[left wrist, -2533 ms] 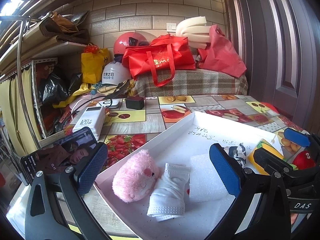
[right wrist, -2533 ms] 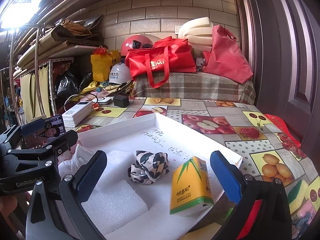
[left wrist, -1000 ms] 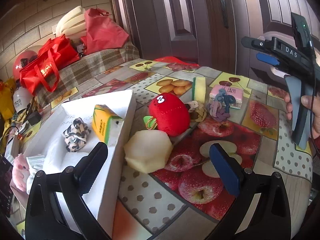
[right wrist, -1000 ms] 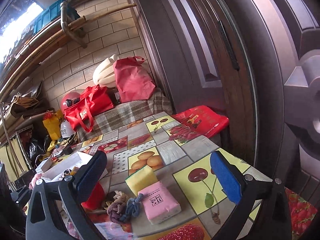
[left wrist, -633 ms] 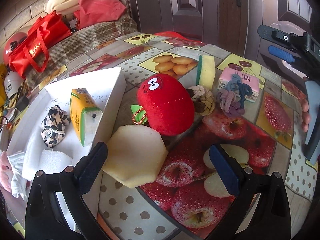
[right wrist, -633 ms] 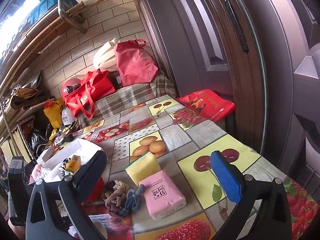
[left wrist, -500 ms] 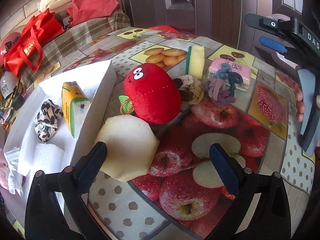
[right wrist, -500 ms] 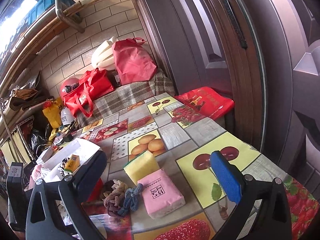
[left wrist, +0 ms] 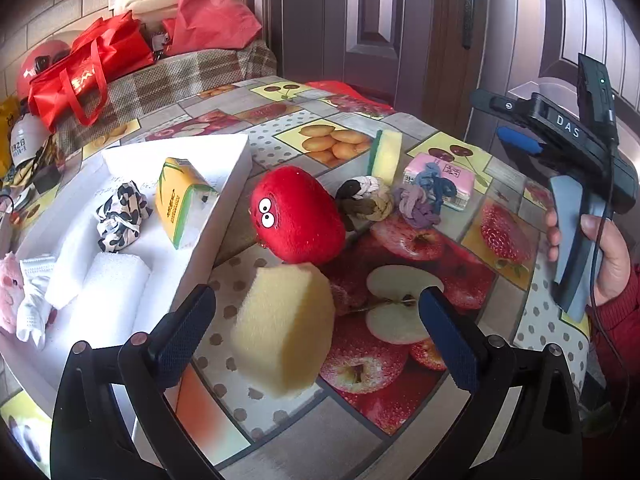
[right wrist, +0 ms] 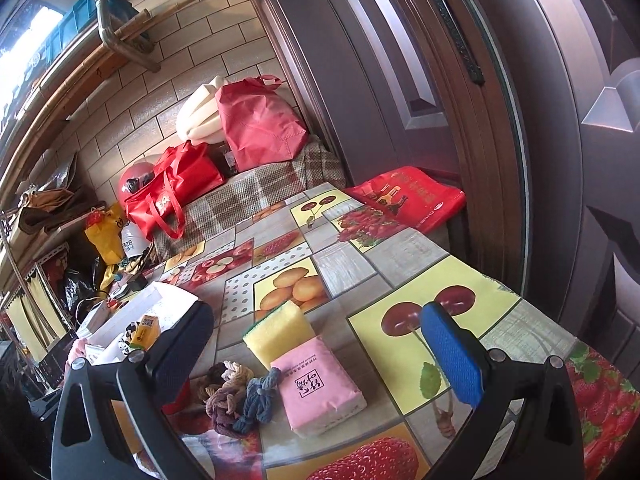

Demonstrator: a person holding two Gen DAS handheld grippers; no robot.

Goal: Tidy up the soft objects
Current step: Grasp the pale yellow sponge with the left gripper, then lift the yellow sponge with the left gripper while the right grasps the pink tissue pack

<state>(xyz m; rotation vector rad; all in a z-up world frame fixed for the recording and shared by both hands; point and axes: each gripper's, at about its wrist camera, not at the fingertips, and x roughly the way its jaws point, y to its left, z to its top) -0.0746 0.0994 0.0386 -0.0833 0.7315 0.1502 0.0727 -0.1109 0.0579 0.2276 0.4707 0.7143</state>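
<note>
- My left gripper (left wrist: 316, 332): black frame, silver screws, dark textured pads.
- My right gripper (right wrist: 318, 354): black frame, one pad (right wrist: 452, 360) blue; white "DAS" lettering, grey handle, black cable.
- My right hand (left wrist: 600, 252): bare skin, red sleeve.

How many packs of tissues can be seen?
2: the yellow tissue pack inside the white tray, the pink tissue pack on the table beside the knotted ropes.

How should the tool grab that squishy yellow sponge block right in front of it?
Probably across the pale yellow sponge block's two flat side faces, coming straight ahead from the near side. The left tool is open with one finger on each side, and the red plush blocks the far side.
</note>
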